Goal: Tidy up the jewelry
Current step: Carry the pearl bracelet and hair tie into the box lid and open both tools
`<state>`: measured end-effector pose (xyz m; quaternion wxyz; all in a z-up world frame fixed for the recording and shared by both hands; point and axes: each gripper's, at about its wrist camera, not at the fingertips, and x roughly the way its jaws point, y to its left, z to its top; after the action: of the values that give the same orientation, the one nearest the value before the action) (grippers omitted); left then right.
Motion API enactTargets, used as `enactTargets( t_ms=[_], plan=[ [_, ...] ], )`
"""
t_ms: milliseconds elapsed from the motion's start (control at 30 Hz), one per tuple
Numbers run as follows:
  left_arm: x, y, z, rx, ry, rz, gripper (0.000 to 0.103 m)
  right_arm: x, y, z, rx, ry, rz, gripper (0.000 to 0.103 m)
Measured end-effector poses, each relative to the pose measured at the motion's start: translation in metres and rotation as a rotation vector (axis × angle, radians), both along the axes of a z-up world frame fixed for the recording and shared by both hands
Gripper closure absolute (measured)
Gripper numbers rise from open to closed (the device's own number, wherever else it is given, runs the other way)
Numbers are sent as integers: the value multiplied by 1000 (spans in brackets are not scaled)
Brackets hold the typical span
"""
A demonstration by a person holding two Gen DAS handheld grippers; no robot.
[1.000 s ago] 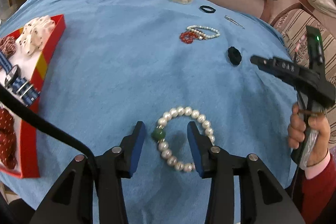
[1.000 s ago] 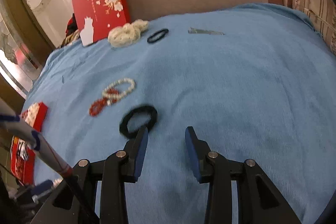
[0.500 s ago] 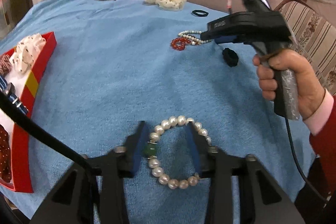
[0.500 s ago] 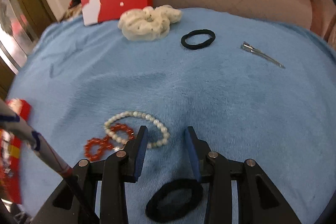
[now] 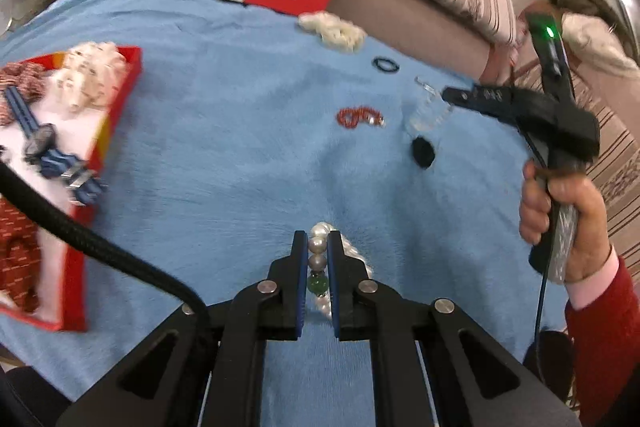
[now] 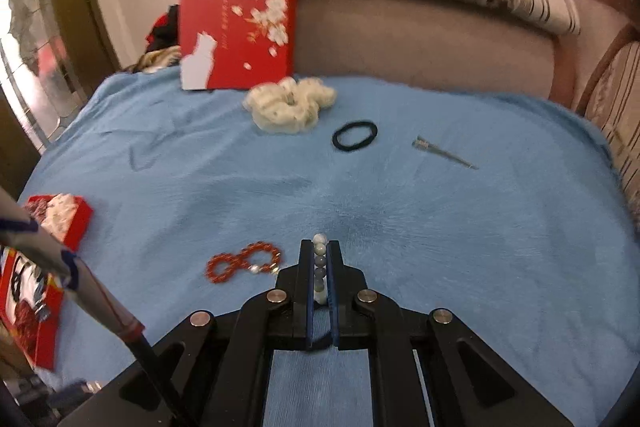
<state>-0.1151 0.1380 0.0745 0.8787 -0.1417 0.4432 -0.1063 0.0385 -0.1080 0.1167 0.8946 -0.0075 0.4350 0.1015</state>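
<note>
The left gripper (image 5: 318,267) has its jaws clamped on a pearl bracelet (image 5: 319,255) with a green bead (image 5: 317,284), the beads stacked between the blue pads and the rest of the loop hanging just behind the right pad. The right gripper (image 6: 320,275) has its jaws pinched on a thinner pearl strand (image 6: 319,259), a line of small beads running up between its pads.

Both work over a blue cloth (image 6: 400,211) spread on the desk. Most of the cloth is bare: a broad open stretch lies between the grippers and the far edge by the sofa (image 6: 420,39). A red bead bracelet (image 6: 242,261) lies just left of the right gripper. Further back sit a cream scrunchie (image 6: 290,103), a thin black hair tie (image 6: 355,135) and a metal clip (image 6: 444,153), well apart from each other. A thick black hair tie (image 5: 423,151) lies near the right gripper in the left view.

At the cloth's left edge stands the red tray (image 5: 120,115), holding a watch (image 5: 48,151) and scrunchies. Its lid (image 6: 240,27) leans at the far edge.
</note>
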Motion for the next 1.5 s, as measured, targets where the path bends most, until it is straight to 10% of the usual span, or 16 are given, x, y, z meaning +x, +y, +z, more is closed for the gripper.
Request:
enactTargets(
  t_ms=[600,1500],
  plan=[
    [-60,158,86,143,-131,251,94,-93,96,78,7,-119,234,97],
    [77,363,-2,273,122,414,94,-124,383,25,87,79,670,97]
  ],
)
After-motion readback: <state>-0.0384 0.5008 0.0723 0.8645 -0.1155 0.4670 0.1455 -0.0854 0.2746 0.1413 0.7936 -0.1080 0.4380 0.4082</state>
